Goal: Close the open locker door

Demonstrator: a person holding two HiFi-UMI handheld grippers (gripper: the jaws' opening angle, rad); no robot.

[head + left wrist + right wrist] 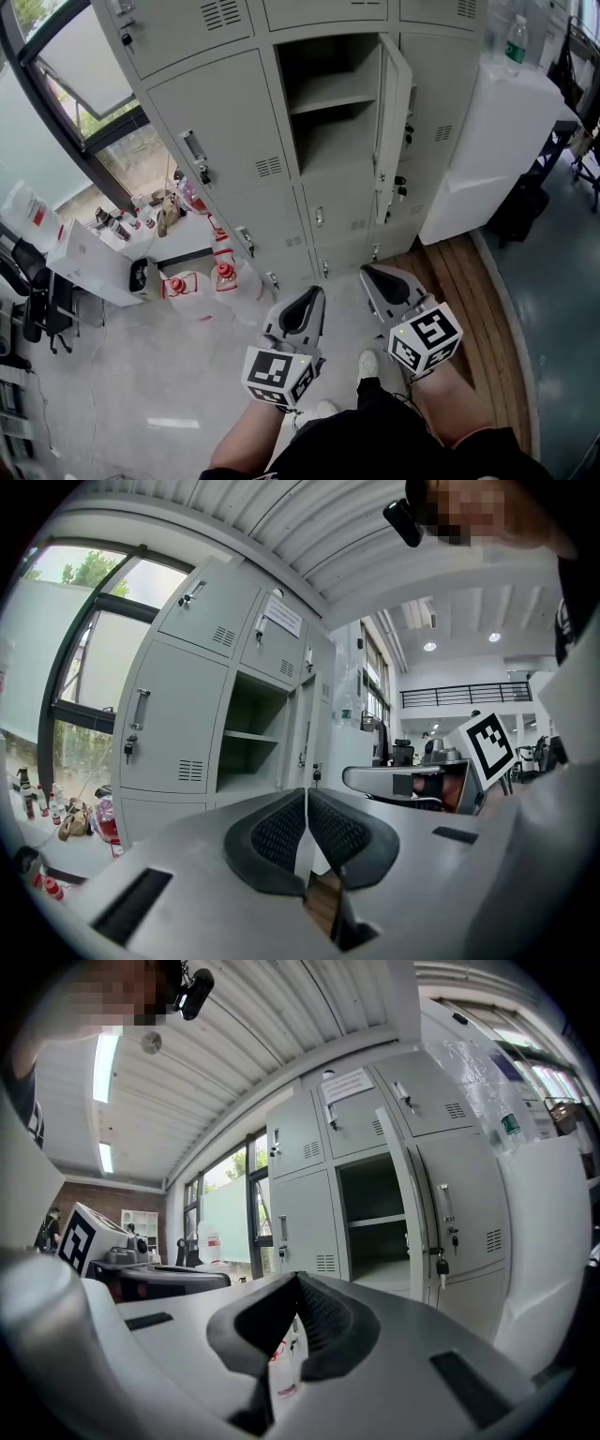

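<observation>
A grey bank of lockers stands ahead, and one locker (330, 103) is open, with a shelf inside. Its door (394, 112) swings out to the right, edge-on in the head view. The same open locker (251, 738) shows left of centre in the left gripper view, and the door (405, 1213) stands right of centre in the right gripper view. My left gripper (314, 294) and right gripper (367, 273) are held low, well short of the lockers. Both are shut with nothing between the jaws.
A white cabinet (492, 141) with a bottle (515, 42) on top stands right of the lockers. Red-capped bottles (223, 275) and a low white shelf (94, 262) sit on the floor at left by the window. A wooden floor strip (464, 272) runs at right.
</observation>
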